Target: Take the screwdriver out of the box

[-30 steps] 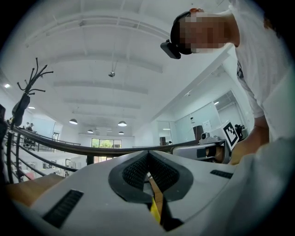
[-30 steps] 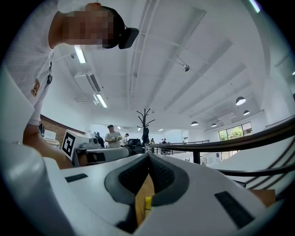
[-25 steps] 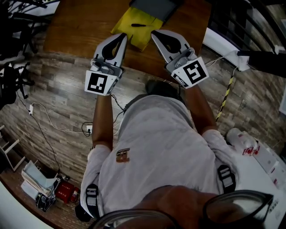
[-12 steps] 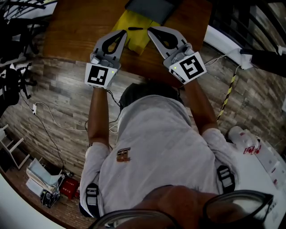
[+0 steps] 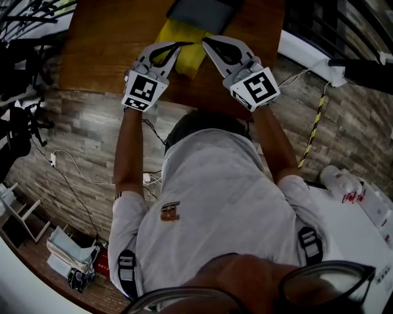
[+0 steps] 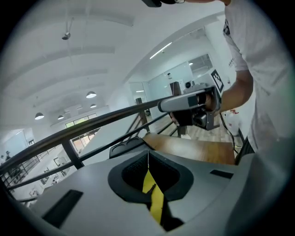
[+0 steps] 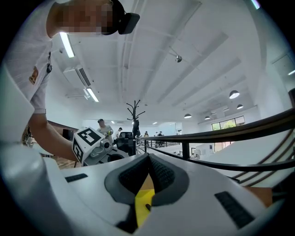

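Observation:
A yellow box [image 5: 191,54] lies on the wooden table [image 5: 104,37], with a dark grey lid [image 5: 202,12] behind it. My left gripper [image 5: 186,43] is shut and its tip hangs over the box's left part. The right gripper [image 5: 206,40] is shut too, with its tip just right of the left one. A thin black screwdriver [image 7: 147,207] shows as a small dark streak on the yellow, below the right gripper's [image 7: 148,156] meeting pads. Yellow also shows under the left gripper [image 6: 148,153]; nothing sits between its pads.
Beyond the table runs a dark railing [image 7: 221,133]. Cables [image 5: 73,165] trail over the plank floor on the left. A yellow-black striped strip [image 5: 313,132] and a white ledge [image 5: 307,61] lie on the right. Bottles [image 5: 344,184] stand on a white surface at lower right.
Both grippers have moved forward over the table to the yellow box. The left one has dropped and rolled, and the two tips now nearly meet over the box.

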Motion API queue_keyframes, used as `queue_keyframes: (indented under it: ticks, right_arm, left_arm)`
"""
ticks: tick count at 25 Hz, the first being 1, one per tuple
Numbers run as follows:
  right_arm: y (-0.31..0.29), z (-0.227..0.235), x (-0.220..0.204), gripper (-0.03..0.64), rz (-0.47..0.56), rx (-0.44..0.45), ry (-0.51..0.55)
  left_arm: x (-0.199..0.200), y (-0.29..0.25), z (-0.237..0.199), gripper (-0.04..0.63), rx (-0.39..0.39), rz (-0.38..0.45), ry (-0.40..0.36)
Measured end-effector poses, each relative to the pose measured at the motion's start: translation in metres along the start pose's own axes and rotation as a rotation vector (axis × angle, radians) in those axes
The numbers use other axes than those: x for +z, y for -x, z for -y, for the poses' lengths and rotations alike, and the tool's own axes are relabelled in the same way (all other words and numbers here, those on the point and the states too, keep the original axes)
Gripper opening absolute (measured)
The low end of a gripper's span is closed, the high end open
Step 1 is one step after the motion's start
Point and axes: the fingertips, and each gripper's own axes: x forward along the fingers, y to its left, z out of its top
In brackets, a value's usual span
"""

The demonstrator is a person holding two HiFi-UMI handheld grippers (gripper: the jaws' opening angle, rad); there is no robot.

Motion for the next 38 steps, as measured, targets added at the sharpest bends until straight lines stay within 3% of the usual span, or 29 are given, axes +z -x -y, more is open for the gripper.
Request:
queue_keyframes:
  ticks: [9,13,22,38]
  right_arm:
    - [0.0,0.009,-0.01,0.032,-0.015,-0.043,-0.007]
    - [0.0,0.014,-0.011,0.032,-0.019,-0.057,-0.001]
    - [-0.003,0.025,-0.021,0.031,-0.029,-0.08,-0.022]
    - [-0.01,0.047,-0.047,0.031,-0.062,-0.092,-0.044]
  left_arm:
    - [-0.039,-0.038,0.005,0.023,-0.169,-0.207,-0.156]
    - [-0.055,-0.053,0.009,0.072,-0.243,-0.28,-0.216]
    - [-0.1,-0.075,0.01,0.121,-0.383,-0.445,-0.283]
    - [-0.149,-0.113,0.006,0.138,-0.549,-0.634,-0.366]
